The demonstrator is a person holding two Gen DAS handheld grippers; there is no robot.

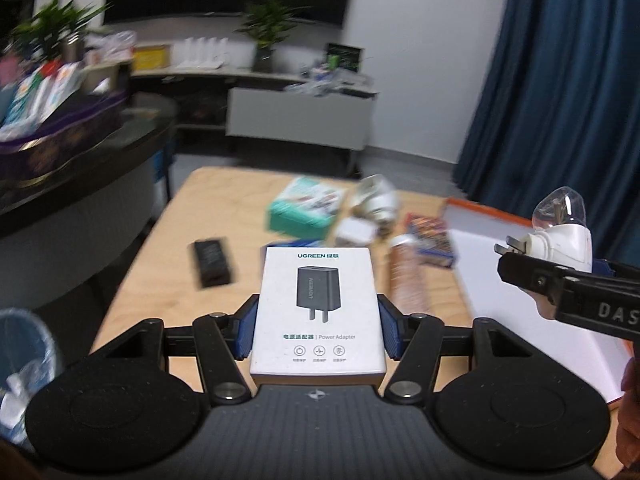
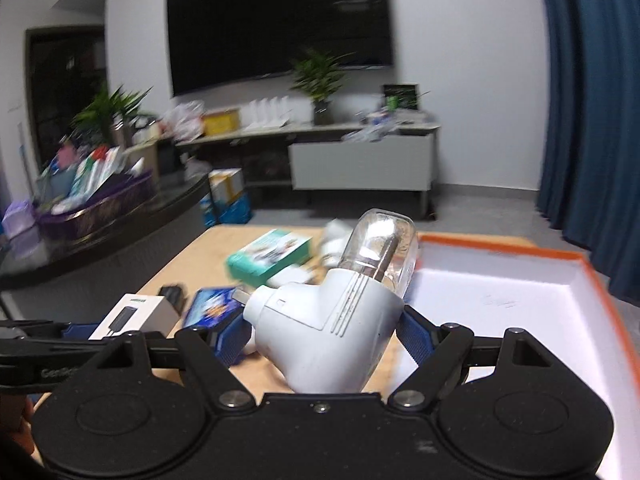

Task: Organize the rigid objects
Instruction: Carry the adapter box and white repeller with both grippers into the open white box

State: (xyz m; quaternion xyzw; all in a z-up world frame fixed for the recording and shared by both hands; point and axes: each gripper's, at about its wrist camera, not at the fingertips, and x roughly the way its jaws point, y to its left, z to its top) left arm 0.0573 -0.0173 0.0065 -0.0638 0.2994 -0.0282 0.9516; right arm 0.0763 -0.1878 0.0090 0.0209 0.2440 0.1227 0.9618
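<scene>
Gripping both sides, the adapter box (image 1: 318,308) is pinched by the left gripper (image 1: 318,326) — plug-in night light (image 2: 332,320) clamped by the right gripper (image 2: 320,332), above the table (image 1: 160,248).

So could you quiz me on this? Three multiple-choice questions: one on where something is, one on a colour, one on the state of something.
1. Where is the orange-rimmed box?
A. On the wooden table
B. On the floor
C. On the TV shelf

2. What colour is the adapter box in the left gripper?
A. Red
B. White
C. Green

3. What is the right gripper doing?
A. Standing empty
B. Holding a night light
C. Holding a book

Answers:
1 A, it lies on the table's right side beside the other items.
2 B, its face is white with a black charger pictured.
3 B, the white plug-in light with a clear bulb sits between the blue pads.
</scene>
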